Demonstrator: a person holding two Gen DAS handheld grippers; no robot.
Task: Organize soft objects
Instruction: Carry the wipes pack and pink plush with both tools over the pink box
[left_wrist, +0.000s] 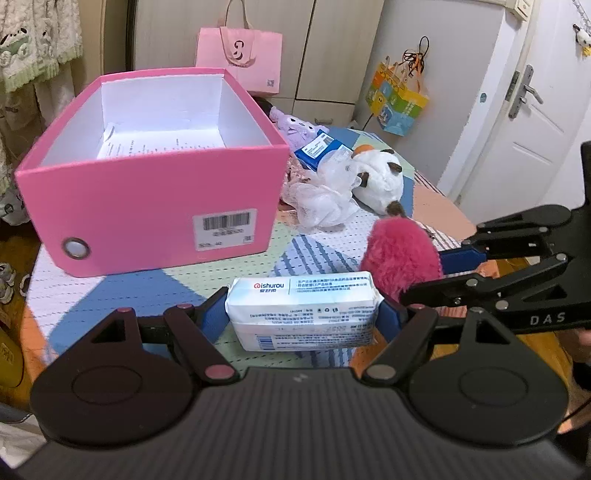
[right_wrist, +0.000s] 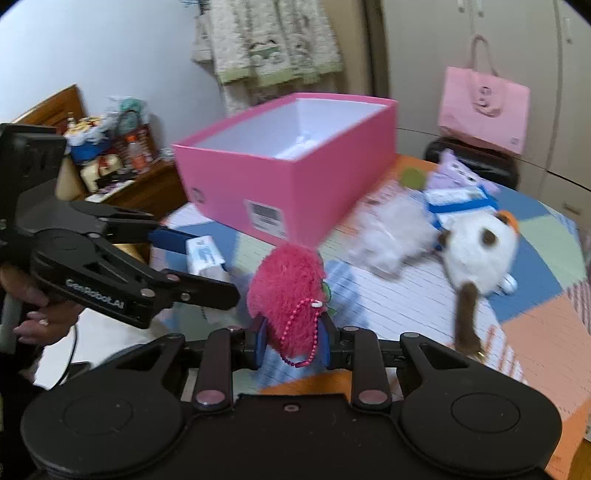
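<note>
Tissue pack (left_wrist: 303, 310) clamped in your left gripper (left_wrist: 306, 314), fuzzy pink toy (right_wrist: 286, 295) pinched in your right gripper (right_wrist: 295, 343), both lifted off the table (left_wrist: 184, 288) — now carry them over the pink box (left_wrist: 155, 177) and drop them in.

**Soft things & the pink box**

You've got a white tissue pack (left_wrist: 301, 312) lying flat, squeezed at both ends. Your fuzzy red-pink ball (right_wrist: 286, 295), w/ a bead chain, is pinched too. The pink box (left_wrist: 147, 206) sits open on the table. A white plush (left_wrist: 378, 177) lies near it.
</note>
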